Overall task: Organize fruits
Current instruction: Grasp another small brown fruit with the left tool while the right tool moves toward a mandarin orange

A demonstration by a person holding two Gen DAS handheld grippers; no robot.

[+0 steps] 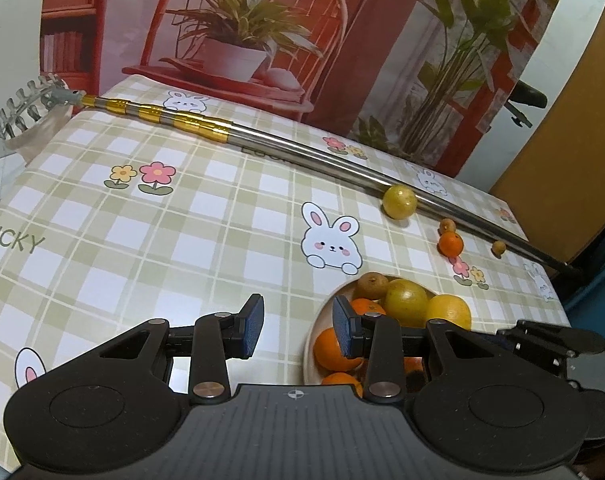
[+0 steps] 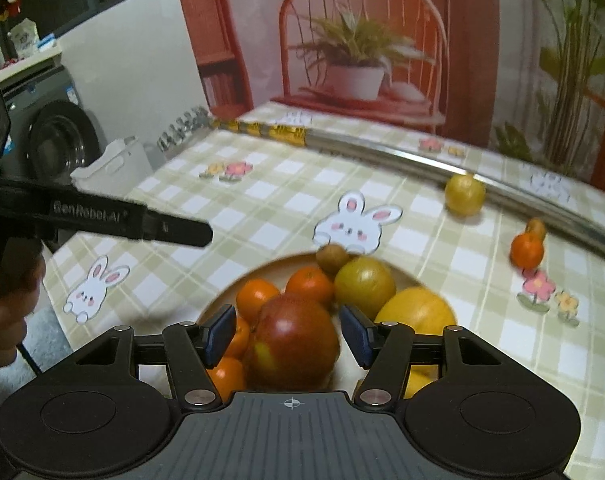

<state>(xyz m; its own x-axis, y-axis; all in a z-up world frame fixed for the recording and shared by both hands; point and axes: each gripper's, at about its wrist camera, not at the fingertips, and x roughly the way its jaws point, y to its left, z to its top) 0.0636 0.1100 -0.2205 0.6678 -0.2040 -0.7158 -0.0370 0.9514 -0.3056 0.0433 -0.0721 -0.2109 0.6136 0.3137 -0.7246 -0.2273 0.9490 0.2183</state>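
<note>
The right claw point(image 2: 288, 334) hangs over the bowl point(image 2: 222, 300) with an apple point(image 2: 294, 340) between its blue pads point(image 2: 221, 334). Gaps show on both sides of the fruit, so the claw looks released rather than clenched; my reading is that the apple is resting on the pile, though its underside is hidden. The bowl is the collecting point, which explains the heap: several oranges point(image 2: 258, 295) at 9 to 11 o'clock of the apple, a green-yellow citrus point(image 2: 364, 286) at 1 o'clock, a lemon point(image 2: 416, 312) at 3 o'clock, and a small brown fruit point(image 2: 332, 258) at the far rim. The left claw point(image 1: 296, 326) is released too and holds nothing, hovering over the bench point(image 1: 142, 240) at the bowl's left edge point(image 1: 310, 340), one pad overlapping the rim in view; it seems parked there, out of the right claw's way. Four fruits lie loose on the bench toward 1 to 2 o'clock from the bowl: a yellow citrus point(image 1: 399, 202) touching the long metal pole point(image 1: 302, 156), a small orange point(image 1: 450, 244) with a tiny brown fruit point(image 1: 447, 225) just behind it, and another tiny brown one point(image 1: 498, 247) beside the pole. The pole runs diagonally across the far bench and probably serves as a stop against rolling. I judge the job mostly done, with those four left.
</note>
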